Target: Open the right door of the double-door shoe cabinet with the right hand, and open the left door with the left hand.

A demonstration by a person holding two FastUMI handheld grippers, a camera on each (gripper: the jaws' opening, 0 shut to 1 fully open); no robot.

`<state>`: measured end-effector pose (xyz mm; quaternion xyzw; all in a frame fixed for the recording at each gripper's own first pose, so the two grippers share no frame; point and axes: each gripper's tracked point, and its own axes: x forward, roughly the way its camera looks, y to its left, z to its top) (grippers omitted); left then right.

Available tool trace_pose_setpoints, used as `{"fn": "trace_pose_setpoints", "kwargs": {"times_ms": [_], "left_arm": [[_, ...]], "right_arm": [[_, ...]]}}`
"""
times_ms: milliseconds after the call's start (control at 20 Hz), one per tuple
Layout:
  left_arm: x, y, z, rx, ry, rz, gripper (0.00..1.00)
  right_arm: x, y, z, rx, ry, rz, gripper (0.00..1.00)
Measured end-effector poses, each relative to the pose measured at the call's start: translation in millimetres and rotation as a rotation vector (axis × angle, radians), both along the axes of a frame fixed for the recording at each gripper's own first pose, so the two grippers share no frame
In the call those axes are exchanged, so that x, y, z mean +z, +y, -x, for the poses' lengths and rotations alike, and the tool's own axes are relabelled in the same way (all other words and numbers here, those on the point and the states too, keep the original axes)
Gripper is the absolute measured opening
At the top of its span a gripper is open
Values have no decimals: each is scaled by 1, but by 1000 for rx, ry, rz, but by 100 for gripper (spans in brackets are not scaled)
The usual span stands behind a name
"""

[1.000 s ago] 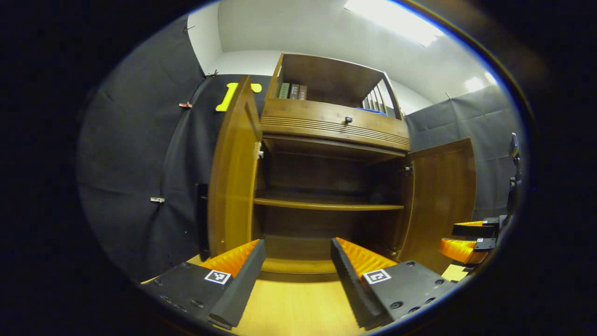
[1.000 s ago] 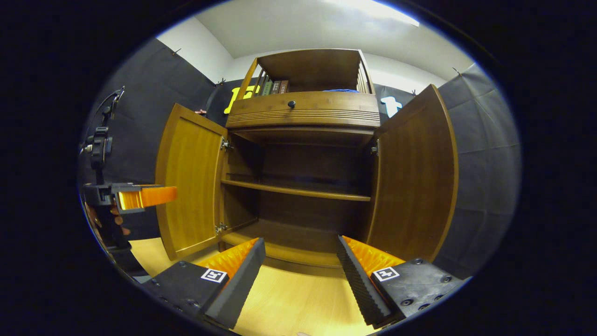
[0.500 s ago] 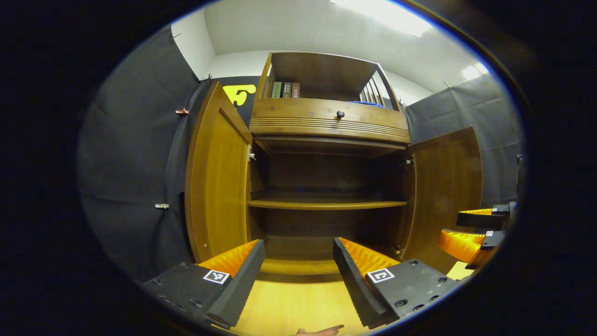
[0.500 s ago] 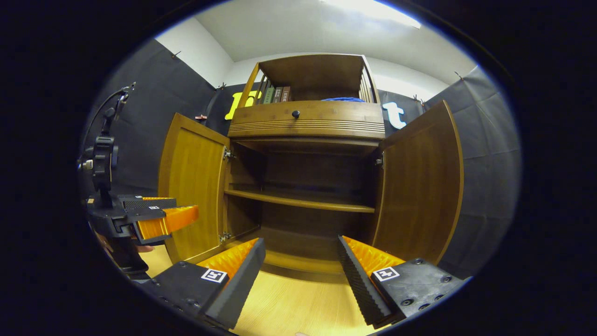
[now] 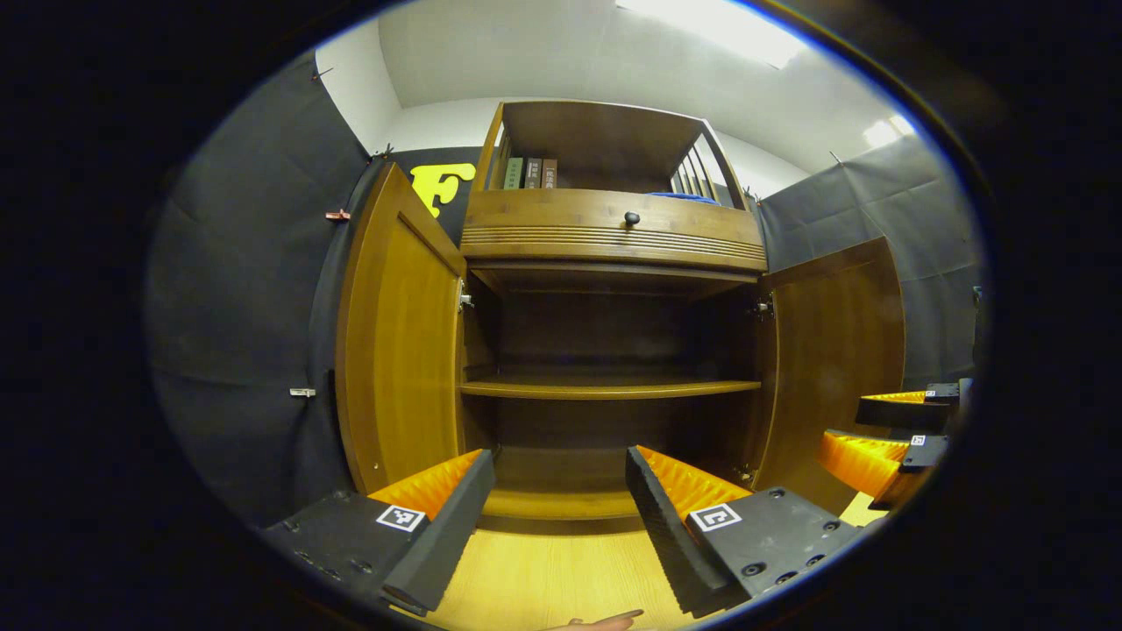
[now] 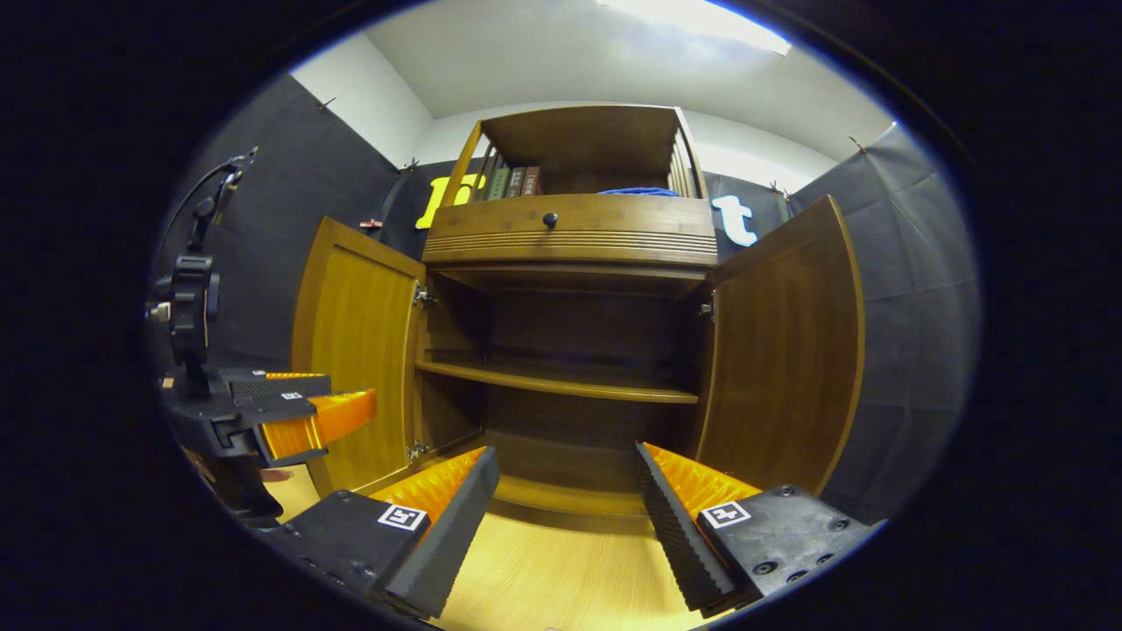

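Now: left door (image 5: 399,342), at nine o'clock, swung wider than a second ago; right door (image 6: 780,350) open. Left gripper (image 5: 561,499) and right gripper (image 6: 565,499) released, empty. Task apparently complete.

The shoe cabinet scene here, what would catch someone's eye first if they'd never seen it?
The wooden shoe cabinet stands wide open in the middle, its left door and right door swung out to either side and a bare shelf inside. In the foreground the right gripper is spread open and holds nothing, while the left gripper hovers beside the left door.
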<state>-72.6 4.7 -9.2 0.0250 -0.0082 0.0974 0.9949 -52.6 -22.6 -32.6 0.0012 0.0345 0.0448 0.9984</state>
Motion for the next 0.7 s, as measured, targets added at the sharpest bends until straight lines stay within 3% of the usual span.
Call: {"fn": "trace_pose_setpoints", "kwargs": {"times_ms": [250,450,600,700], "left_arm": [[-2,-3,-2,-25,-1,19,94],[-1,-1,0,-1,-9,-6,95],[1,-4,1,0,-24,-44,92],[1,-7,2,-1,-27,-60,94]], "right_arm": [[4,-12,-2,-43,-9,-18,97],[7,-13,-2,-51,-20,-21,95],[4,-18,-3,-67,-10,-19,99],[3,-19,-2,-73,-7,-19,95]]}}
